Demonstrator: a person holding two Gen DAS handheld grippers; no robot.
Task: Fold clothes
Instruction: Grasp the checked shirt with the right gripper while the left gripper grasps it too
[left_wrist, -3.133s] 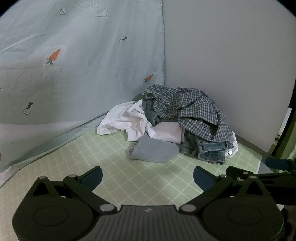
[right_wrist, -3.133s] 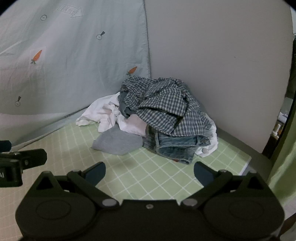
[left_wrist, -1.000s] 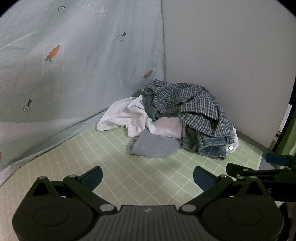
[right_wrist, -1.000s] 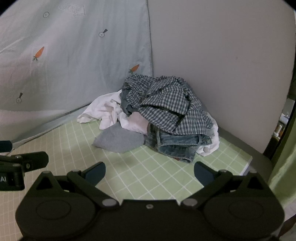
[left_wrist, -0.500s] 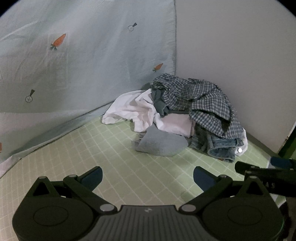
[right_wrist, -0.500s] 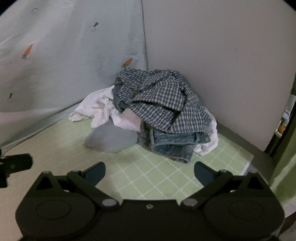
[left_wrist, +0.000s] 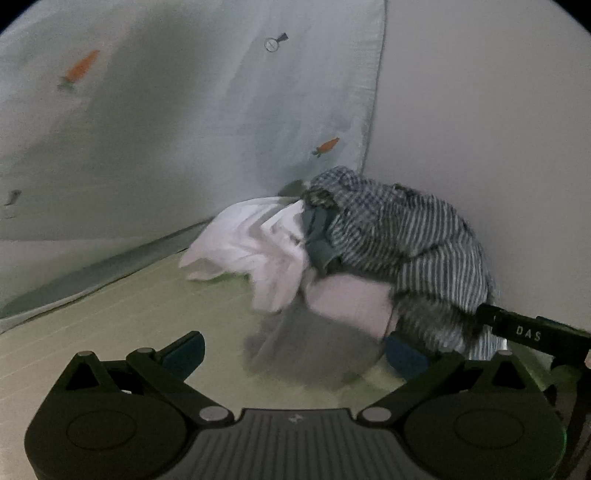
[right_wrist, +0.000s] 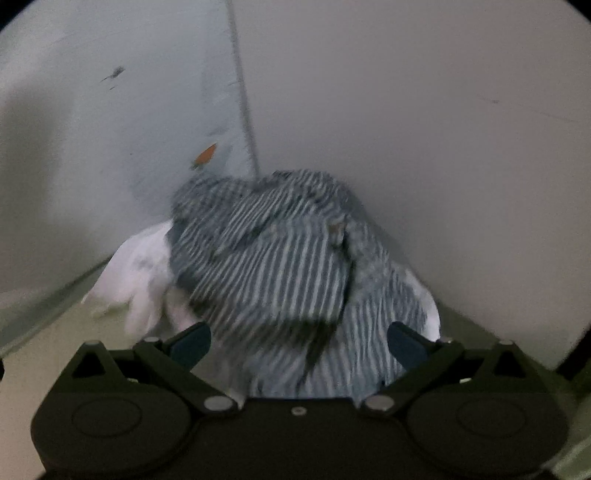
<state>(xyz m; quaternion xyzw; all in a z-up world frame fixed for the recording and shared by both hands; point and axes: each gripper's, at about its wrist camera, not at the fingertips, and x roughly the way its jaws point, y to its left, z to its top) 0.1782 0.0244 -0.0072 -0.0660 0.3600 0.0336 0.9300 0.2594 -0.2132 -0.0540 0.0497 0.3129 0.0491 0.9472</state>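
Grippers spread wide at the clothes pile

Clothes pile (left_wrist: 354, 258) sits in the corner where the carrot-print sheet (left_wrist: 184, 129) meets the plain wall (left_wrist: 480, 110), on a green mat (left_wrist: 110, 317). Both views blurred. Checked shirt (right_wrist: 280, 266) on top, white garment (left_wrist: 258, 243) to its left, grey piece (left_wrist: 314, 343) in front. Left gripper (left_wrist: 295, 350): jaws apart, nothing held, just short of the grey piece. Right gripper (right_wrist: 299, 343): jaws apart w/ the checked shirt close between them; contact can't be told.
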